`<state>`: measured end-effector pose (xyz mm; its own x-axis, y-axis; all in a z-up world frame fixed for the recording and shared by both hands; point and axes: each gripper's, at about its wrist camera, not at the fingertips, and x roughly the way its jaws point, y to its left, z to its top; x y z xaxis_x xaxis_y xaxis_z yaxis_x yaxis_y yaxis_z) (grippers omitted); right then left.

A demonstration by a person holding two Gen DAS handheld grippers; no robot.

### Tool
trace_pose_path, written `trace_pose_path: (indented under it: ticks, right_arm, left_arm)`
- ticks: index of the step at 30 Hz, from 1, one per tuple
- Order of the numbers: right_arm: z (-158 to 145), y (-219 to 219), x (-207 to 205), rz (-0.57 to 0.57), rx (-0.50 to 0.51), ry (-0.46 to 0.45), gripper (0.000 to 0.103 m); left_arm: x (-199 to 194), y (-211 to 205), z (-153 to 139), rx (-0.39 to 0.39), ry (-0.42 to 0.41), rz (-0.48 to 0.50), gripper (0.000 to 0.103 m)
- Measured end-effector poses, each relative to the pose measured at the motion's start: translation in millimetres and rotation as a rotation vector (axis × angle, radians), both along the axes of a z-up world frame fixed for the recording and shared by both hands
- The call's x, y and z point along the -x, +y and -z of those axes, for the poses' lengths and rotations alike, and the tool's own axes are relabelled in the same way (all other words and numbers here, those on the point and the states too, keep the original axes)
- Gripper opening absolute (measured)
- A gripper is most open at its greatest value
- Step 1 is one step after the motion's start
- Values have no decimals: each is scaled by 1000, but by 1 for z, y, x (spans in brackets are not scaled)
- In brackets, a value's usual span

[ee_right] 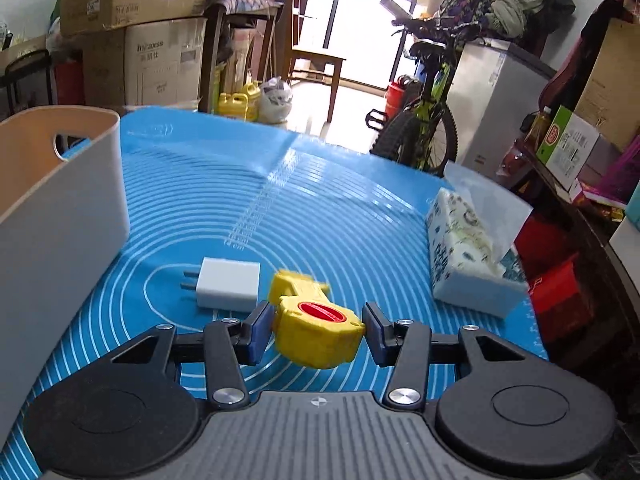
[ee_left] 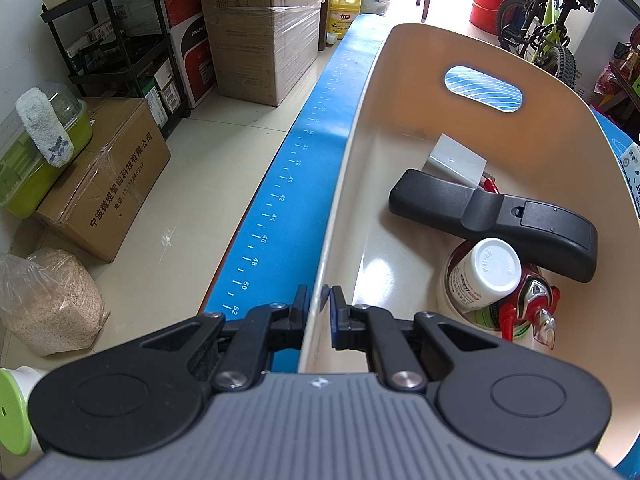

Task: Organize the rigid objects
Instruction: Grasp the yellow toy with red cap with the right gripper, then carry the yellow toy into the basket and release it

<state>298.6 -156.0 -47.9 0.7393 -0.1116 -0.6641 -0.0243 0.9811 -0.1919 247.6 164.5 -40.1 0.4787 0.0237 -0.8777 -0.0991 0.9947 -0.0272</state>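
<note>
Room: cluttered store space with pale tiled floor [ee_left: 224, 152], stacked brown cardboard boxes [ee_left: 260, 28], a black metal shelf rack [ee_left: 120, 40], a green children's bicycle [ee_right: 424, 120] and a wooden chair [ee_right: 316, 68] before a bright doorway.
Tabletop: covered by a blue silicone mat with white ruler marks and concentric rings [ee_right: 320, 208].
Bin: beige oval plastic bin with handle cut-outs [ee_left: 552, 128] stands on the mat's left side.
Bin contents: black remote control [ee_left: 496, 220], white-capped bottle [ee_left: 486, 274], red toy figure [ee_left: 528, 304], white flat piece [ee_left: 456, 160].
Tissue pack: white patterned soft pack [ee_right: 468, 252] on the mat's right.
Charger: white square plug adapter [ee_right: 228, 284] lies on the mat, just beside the yellow toy.
Right gripper [ee_right: 318, 330]: jaws clamped on a yellow plastic toy with a red disc [ee_right: 316, 328], held above the mat.
Left gripper [ee_left: 319, 312]: jaws pinched on the bin's near rim wall.
</note>
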Motion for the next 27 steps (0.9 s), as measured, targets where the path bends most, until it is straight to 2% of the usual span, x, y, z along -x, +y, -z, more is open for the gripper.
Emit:
trace_pose_path:
  ticks: [14,19,27]
  right_arm:
    - [-68,27,14,-88,-21,-135,51]
    - [-98,52,19,-167,-61,-206,51]
    - [-133,109,19,-317,-144,-264,51]
  left_arm:
    - [0,0,0,0,0,0,12]
    - [0,0,0,0,0,0,12]
    - [0,0,0,0,0,0,12]
